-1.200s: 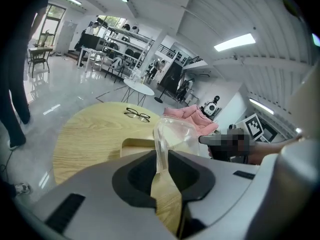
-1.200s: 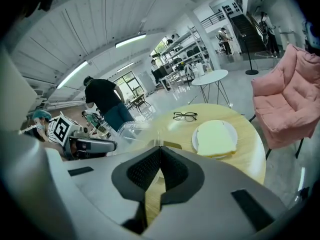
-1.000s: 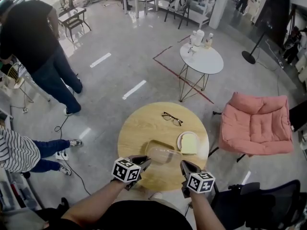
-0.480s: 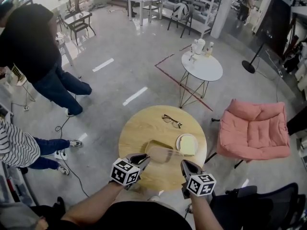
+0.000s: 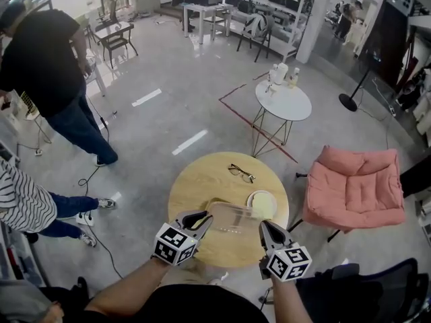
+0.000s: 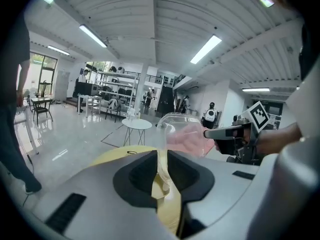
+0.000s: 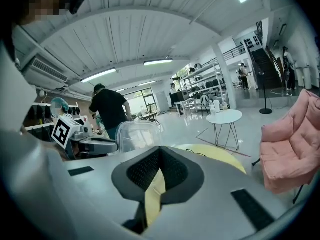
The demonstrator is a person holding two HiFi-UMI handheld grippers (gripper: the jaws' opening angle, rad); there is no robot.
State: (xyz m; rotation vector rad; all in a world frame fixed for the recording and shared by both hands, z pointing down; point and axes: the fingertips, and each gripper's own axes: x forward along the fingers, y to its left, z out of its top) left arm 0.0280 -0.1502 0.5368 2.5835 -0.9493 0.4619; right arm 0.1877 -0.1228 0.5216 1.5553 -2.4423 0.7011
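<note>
A clear plastic cover [image 5: 232, 217] hangs between my two grippers above the round wooden table [image 5: 202, 187]. My left gripper [image 5: 202, 218] is shut on its left rim, which runs as a thin clear strip between the jaws [image 6: 161, 154]. In the left gripper view the cover [image 6: 182, 134] bulges ahead, with the right gripper's fingertips [image 6: 220, 132] at its far side. My right gripper [image 5: 264, 226] is shut on the opposite rim [image 7: 160, 151]; there the cover [image 7: 134, 134] shows at left. A white plate [image 5: 262, 204] with a pale yellow slab lies on the table below.
Black-framed glasses [image 5: 240, 173] lie on the table's far side. A pink armchair [image 5: 353, 187] stands at right, a small white table [image 5: 283, 99] beyond. A person in black [image 5: 47, 66] stands far left, and a striped sleeve [image 5: 23, 204] shows at the left edge.
Both grippers have risen and tilted up with the clear cover; the table and plate have dropped low in both gripper views. The person in black has shifted position.
</note>
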